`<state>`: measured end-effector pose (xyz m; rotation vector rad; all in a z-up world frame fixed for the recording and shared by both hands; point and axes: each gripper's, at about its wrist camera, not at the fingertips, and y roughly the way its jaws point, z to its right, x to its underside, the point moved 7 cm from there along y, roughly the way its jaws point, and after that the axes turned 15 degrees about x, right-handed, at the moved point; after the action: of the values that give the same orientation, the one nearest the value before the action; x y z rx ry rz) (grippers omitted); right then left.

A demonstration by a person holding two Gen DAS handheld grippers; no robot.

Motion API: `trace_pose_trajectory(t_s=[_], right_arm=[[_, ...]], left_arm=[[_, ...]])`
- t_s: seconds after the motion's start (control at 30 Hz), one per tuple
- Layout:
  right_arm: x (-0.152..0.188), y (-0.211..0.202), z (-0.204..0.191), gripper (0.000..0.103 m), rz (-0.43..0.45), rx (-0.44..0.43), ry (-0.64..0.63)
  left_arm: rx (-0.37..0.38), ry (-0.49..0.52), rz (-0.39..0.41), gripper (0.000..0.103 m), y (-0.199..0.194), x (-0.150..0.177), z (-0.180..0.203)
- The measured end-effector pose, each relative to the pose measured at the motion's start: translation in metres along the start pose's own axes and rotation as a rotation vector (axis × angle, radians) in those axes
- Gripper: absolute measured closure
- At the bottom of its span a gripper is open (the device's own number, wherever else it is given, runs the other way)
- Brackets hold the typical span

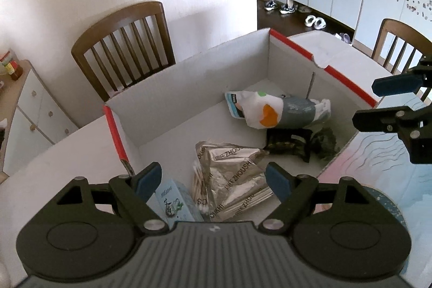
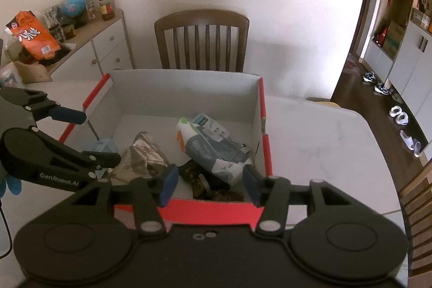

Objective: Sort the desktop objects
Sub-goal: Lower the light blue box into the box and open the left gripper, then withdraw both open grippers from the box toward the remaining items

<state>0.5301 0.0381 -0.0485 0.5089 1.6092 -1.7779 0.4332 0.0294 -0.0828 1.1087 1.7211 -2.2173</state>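
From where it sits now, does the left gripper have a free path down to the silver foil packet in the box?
Probably yes. The left gripper is open and empty above the silver foil packet, with nothing covering it; cotton swabs lie right beside it.

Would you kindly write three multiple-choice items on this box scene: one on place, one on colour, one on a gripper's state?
1. Where does the silver foil packet lie?
A. inside the box
B. on a chair
C. on the floor

2. What colour trims the box rim?
A. green
B. red
C. yellow

3. How is the right gripper?
A. shut on a pouch
B. shut on nothing
C. open, holding nothing

Answers: 1 A, it rests on the box floor; 2 B, red strips run along the edges; 3 C, its pads stand apart above the box.
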Motion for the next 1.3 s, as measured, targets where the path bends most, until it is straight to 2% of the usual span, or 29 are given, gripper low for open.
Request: trace_pose_trajectory(t_s=[0.27, 0.3, 0.33, 0.47, 0.53, 0.67, 1.3], right_arm=[[0.004, -0.027, 0.002, 0.045, 0.045, -0.017, -0.002], [0.004, -0.030, 0.002, 0.042, 0.052, -0.019, -0.001], [0.004, -0.034, 0.003, 0.036, 0.062, -0.015, 0.000], [0.008, -0.048, 0.003, 0.035, 0.098, -0.018, 0.000], [0.011, -0.055, 0.001, 0.030, 0.112, -0.028, -0.010], [0.017, -0.070, -0.004, 0.024, 0.132, -0.047, -0.025], [0.069, -0.126, -0.030, 0.022, 0.159, -0.118, -0.076]], left_arm=[[-0.024, 0.023, 0.027, 0.019, -0.025, 0.004, 0.017], [-0.026, 0.024, 0.031, 0.019, -0.028, 0.005, 0.020], [-0.029, 0.026, 0.035, 0.016, -0.031, 0.006, 0.022], [-0.029, 0.024, 0.047, 0.010, -0.043, 0.010, 0.030], [-0.038, 0.021, 0.055, 0.001, -0.049, 0.013, 0.033], [-0.039, 0.005, 0.069, 0.001, -0.058, 0.020, 0.038], [-0.080, -0.065, 0.159, 0.000, -0.111, 0.066, 0.067]])
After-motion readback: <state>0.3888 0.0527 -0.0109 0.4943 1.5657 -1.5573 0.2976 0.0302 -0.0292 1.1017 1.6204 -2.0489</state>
